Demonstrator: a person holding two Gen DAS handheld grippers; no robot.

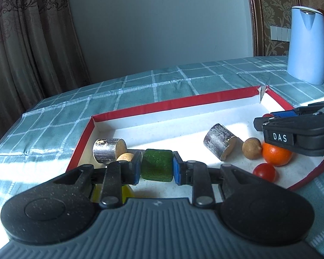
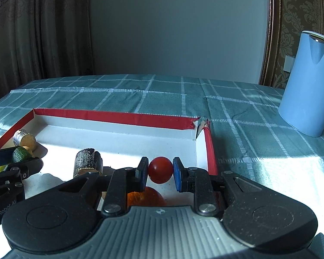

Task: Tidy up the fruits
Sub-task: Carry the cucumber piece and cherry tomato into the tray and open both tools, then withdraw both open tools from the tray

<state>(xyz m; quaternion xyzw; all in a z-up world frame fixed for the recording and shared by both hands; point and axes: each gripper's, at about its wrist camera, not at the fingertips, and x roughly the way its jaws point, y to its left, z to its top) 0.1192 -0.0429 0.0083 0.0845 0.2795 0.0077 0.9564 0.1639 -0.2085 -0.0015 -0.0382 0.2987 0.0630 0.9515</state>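
My left gripper (image 1: 156,168) is shut on a dark green fruit (image 1: 156,165) above the left part of a red-rimmed white tray (image 1: 183,101). My right gripper (image 2: 159,170) is shut on a small red tomato (image 2: 160,169) above the tray's right part (image 2: 110,116). In the left wrist view an orange (image 1: 275,154), a brown round fruit (image 1: 251,147) and another red tomato (image 1: 264,172) lie in the tray under the right gripper (image 1: 276,116). A yellow fruit (image 1: 127,192) lies under my left fingers. The orange (image 2: 146,198) also shows below my right gripper.
Two silver-wrapped cylinders (image 1: 108,151) (image 1: 221,143) lie in the tray. A tall light blue jug (image 1: 306,45) stands on the teal checked tablecloth (image 1: 140,86) behind the tray's right corner. Curtains hang at the far left.
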